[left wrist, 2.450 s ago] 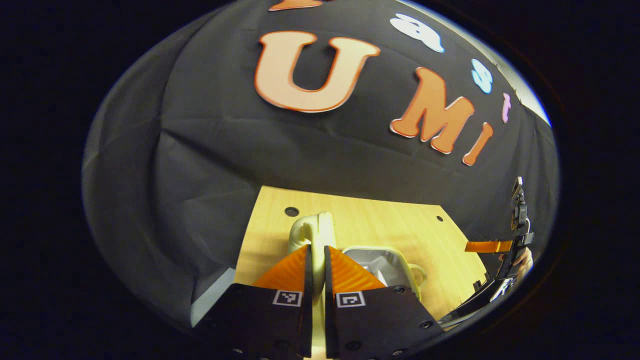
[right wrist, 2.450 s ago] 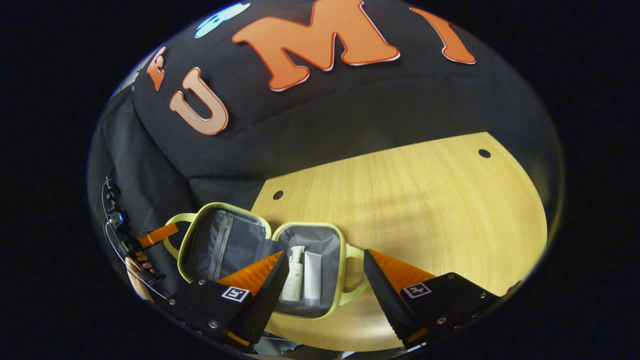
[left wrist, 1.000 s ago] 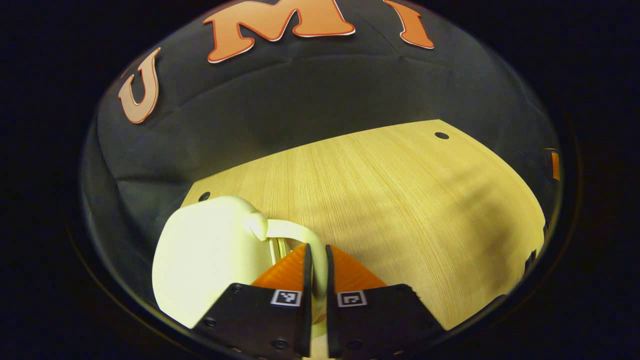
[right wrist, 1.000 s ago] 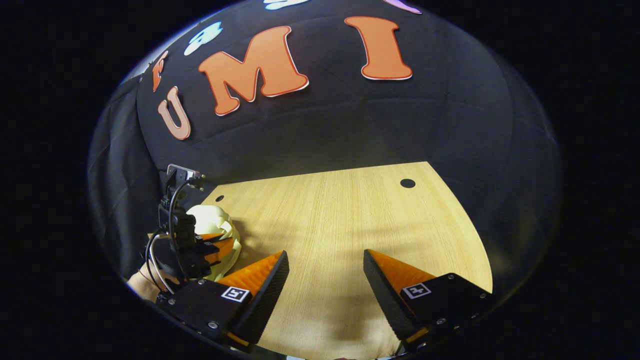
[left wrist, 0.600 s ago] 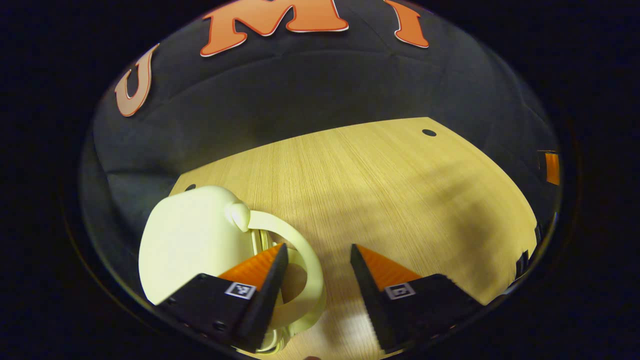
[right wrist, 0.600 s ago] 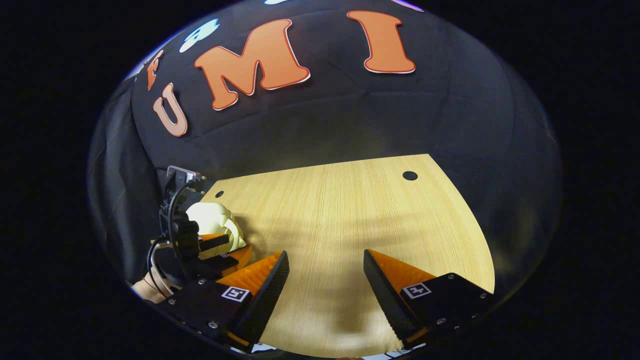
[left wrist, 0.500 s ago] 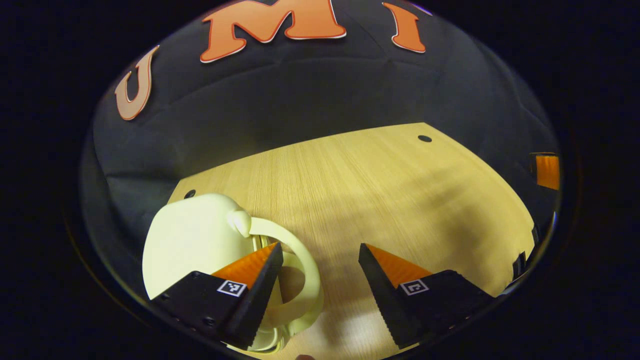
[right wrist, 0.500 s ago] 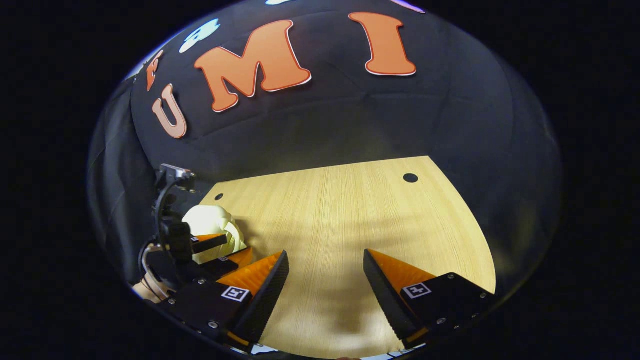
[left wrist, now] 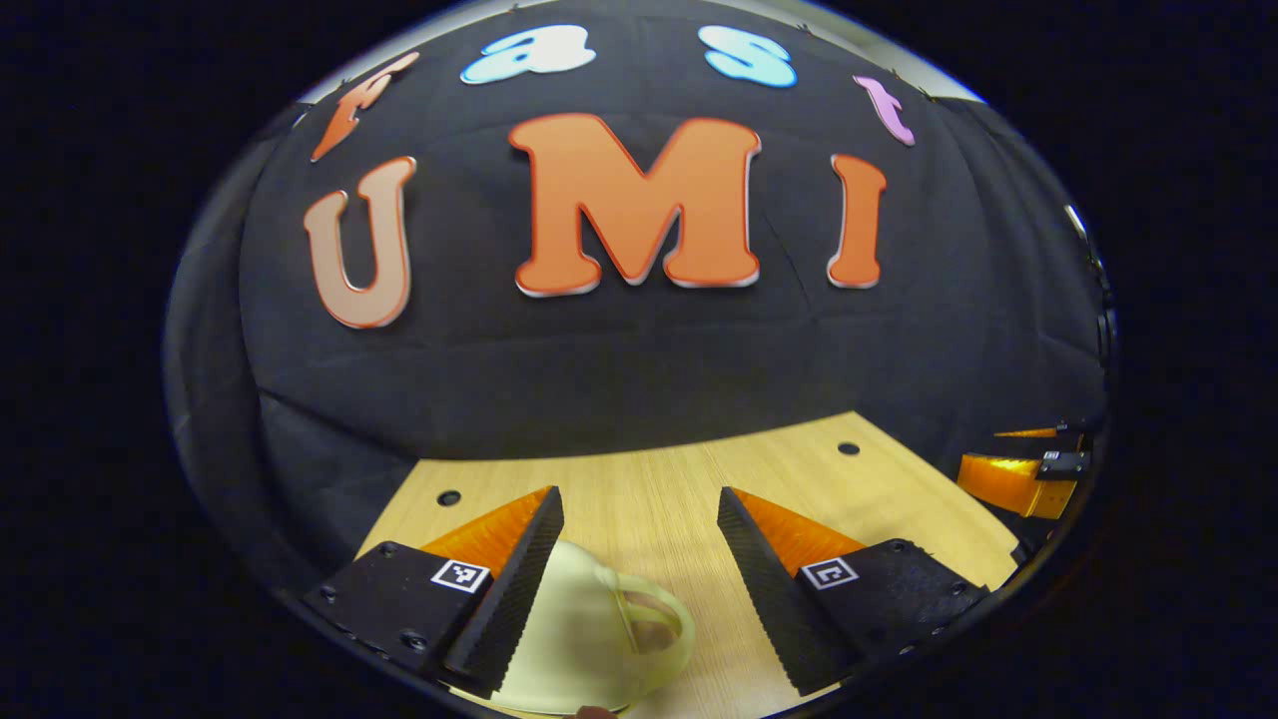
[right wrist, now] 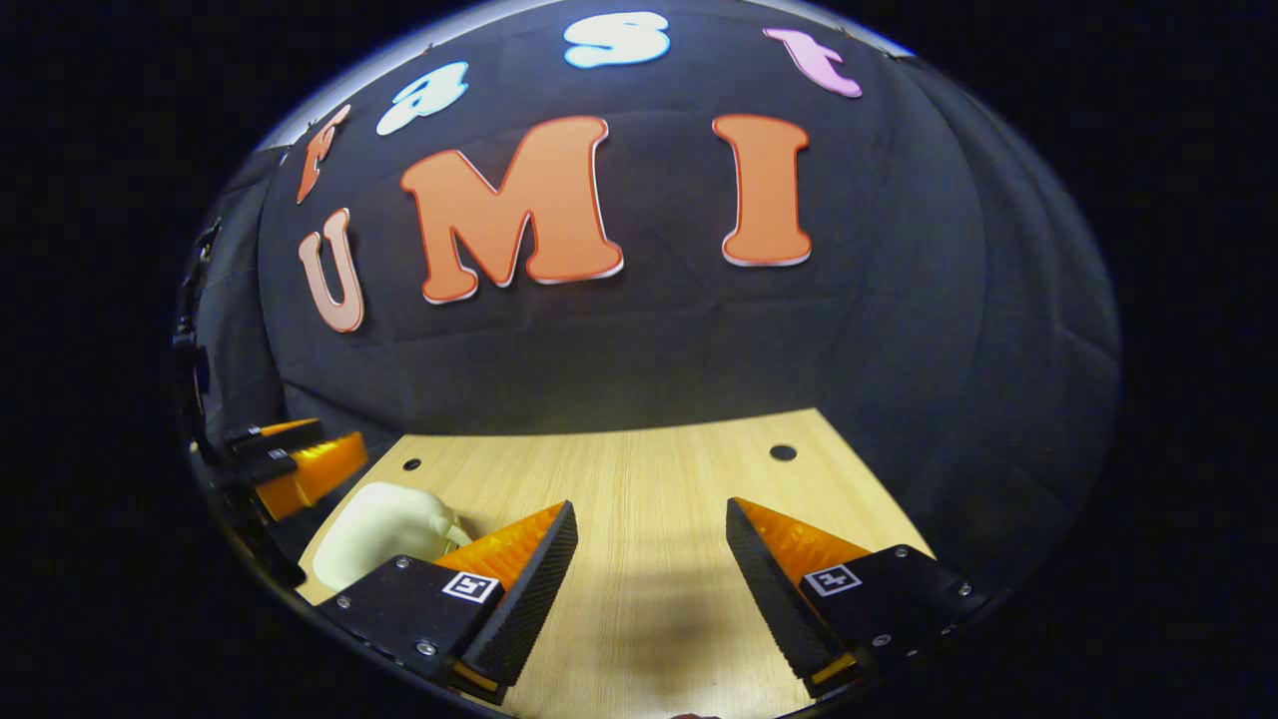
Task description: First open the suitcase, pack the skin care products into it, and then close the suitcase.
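In the left gripper view the left tongs (left wrist: 640, 559) gape wide, gripping nothing, above the closed case (left wrist: 574, 649) at 6 o'clock on the bench (left wrist: 689, 479) (handle to the right). The right tongs (right wrist: 649, 574) gape empty too; case at 8 o'clock.

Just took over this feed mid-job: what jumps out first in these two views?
The pale yellow suitcase lies shut on the wooden table, just below the open left gripper. In the right gripper view it sits at the table's left edge, and the right gripper hangs open over bare wood.
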Tool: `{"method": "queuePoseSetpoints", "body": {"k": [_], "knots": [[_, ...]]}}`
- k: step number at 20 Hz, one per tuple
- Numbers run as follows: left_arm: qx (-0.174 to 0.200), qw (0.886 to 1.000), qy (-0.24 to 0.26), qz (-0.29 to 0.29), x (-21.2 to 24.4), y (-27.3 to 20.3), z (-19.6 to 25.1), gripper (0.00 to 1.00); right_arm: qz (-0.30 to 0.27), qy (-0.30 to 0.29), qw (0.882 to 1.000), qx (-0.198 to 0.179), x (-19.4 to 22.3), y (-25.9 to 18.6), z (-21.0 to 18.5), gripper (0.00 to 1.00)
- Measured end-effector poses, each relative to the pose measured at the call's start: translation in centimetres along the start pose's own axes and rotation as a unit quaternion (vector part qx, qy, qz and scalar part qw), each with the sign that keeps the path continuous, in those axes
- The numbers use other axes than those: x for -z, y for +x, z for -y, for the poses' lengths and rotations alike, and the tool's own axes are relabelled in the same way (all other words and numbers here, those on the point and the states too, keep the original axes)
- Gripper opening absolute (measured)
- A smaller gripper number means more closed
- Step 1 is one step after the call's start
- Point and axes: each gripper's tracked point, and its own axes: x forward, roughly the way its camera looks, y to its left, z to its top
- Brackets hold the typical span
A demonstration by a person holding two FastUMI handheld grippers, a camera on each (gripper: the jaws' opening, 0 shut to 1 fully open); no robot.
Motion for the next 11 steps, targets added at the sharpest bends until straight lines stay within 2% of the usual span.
{"method": "queuePoseSetpoints", "body": {"k": [3,5,6,7,8,11], "knots": [[-0.017,0.999,0.0,0.051,-4.0,-4.0,-2.1,0.99,0.058,-0.009,0.998,0.017,-3.3,-1.4,-0.8,0.95],[-0.013,0.997,-0.002,0.079,-6.2,-5.9,-2.7,0.99,0.094,-0.017,0.995,0.023,-4.8,-2.8,-1.2,0.95],[-0.001,0.996,-0.004,0.093,-6.8,-6.2,-2.7,0.99,0.115,-0.026,0.993,0.026,-5.6,-3.5,-1.2,1.0],[0.003,0.994,-0.009,0.105,-7.3,-6.5,-2.8,0.99,0.135,-0.036,0.99,0.031,-6.5,-4.0,-1.5,0.95],[0.0,0.993,-0.016,0.114,-7.4,-6.8,-3.2,0.99,0.153,-0.051,0.986,0.032,-7.0,-4.2,-1.7,0.95],[-0.01,0.991,-0.028,0.128,-7.5,-6.8,-3.0,0.99,0.162,-0.059,0.985,0.033,-6.9,-4.4,-1.6,0.95]]}}
